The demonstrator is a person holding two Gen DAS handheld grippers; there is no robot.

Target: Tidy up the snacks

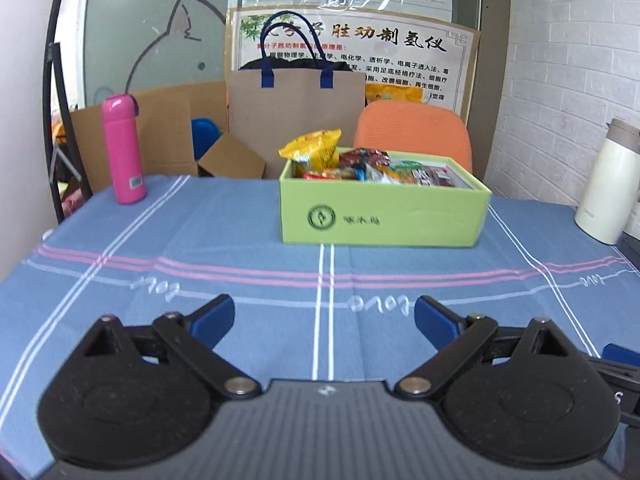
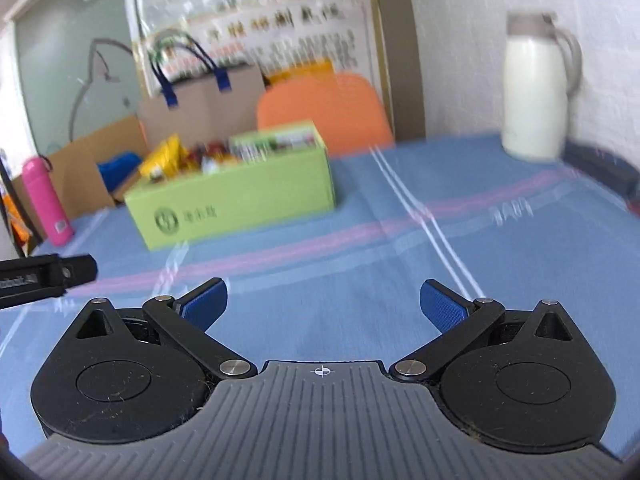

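Observation:
A light green box [image 1: 380, 216] stands on the blue cloth, filled with several snack packets [image 1: 360, 168], a yellow bag [image 1: 312, 148] sticking up at its left end. My left gripper [image 1: 324, 320] is open and empty, low over the cloth, well in front of the box. In the right wrist view the same box [image 2: 240, 196] sits to the upper left, blurred. My right gripper [image 2: 322, 304] is open and empty over bare cloth, to the right of the box and nearer than it. Part of the left gripper [image 2: 44, 276] shows at that view's left edge.
A pink bottle [image 1: 122, 152] stands at the table's far left. A white jug [image 1: 608, 188] stands at the far right, also in the right wrist view [image 2: 532, 88]. Behind the table are a brown paper bag [image 1: 296, 120], cardboard boxes [image 1: 168, 132] and an orange chair [image 1: 412, 132].

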